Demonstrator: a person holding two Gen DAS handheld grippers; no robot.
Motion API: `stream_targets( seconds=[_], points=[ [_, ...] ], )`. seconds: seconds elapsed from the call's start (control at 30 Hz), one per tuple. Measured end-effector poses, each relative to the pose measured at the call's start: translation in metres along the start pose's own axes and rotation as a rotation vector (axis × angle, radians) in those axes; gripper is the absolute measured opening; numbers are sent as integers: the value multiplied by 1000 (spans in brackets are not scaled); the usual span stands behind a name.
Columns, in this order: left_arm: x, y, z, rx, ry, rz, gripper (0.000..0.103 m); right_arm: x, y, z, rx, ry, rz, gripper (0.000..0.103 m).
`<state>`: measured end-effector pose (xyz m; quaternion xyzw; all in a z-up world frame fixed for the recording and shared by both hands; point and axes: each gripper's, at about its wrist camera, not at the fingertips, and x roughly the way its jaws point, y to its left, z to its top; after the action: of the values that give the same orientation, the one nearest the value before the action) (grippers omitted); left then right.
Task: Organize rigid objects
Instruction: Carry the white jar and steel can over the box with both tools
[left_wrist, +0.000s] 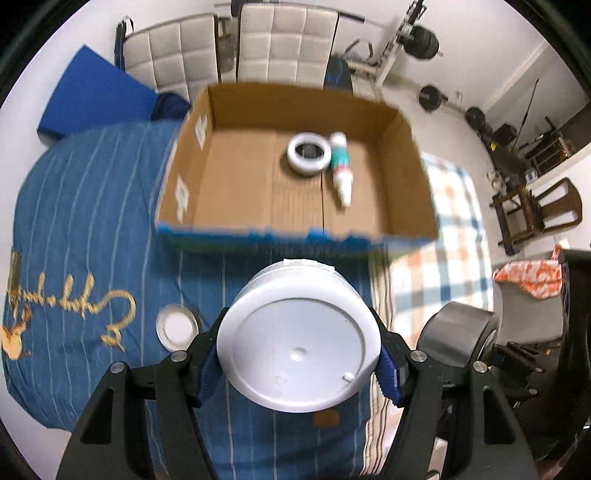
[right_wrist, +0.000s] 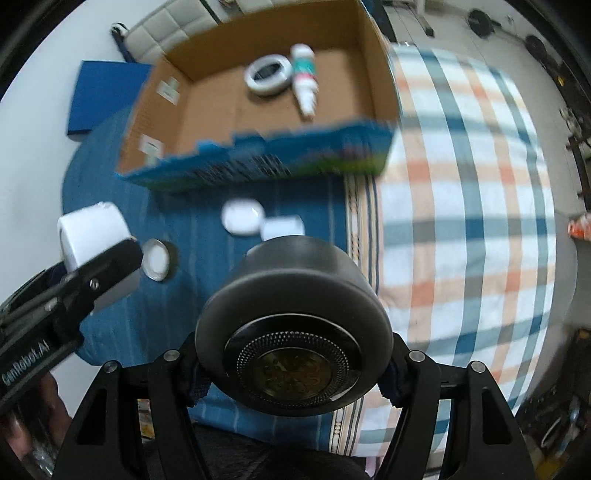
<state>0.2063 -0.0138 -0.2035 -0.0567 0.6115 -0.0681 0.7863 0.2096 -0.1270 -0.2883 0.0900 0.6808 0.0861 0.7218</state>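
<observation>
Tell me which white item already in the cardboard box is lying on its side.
The white bottle with the teal label lies on its side in the cardboard box, cap toward the near wall. The white tape roll beside it is a ring lying flat.

Two padded chairs (left_wrist: 236, 55) stand at twelve o'clock, weight plates (left_wrist: 428, 98) at two, a wooden chair (left_wrist: 535, 210) at three.

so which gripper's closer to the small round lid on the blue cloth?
Left. The left gripper, holding the white jar, is right beside the small round lid; the right gripper, holding the black container, is further right.
</observation>
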Motion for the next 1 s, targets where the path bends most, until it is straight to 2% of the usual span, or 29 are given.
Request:
stream_targets(
  seconds=[0.2, 0.4, 0.67, 0.9, 1.0],
  points=[
    [-19, 4, 54, -4, -65, -5, 66, -38, 10, 52, -56, -61, 28, 72],
    [-1, 20, 108, -26, -54, 5, 66, -34, 22, 109, -74, -75, 40, 72],
    [66, 51, 161, -76, 49, 32, 66, 19, 31, 181, -77, -5, -2, 72],
    [144, 73, 190, -97, 185, 61, 66, 93, 28, 223, -48, 108, -28, 72],
    [174, 81, 201, -116, 246, 50, 66, 119, 29, 234, -40, 147, -39, 72]
  ],
)
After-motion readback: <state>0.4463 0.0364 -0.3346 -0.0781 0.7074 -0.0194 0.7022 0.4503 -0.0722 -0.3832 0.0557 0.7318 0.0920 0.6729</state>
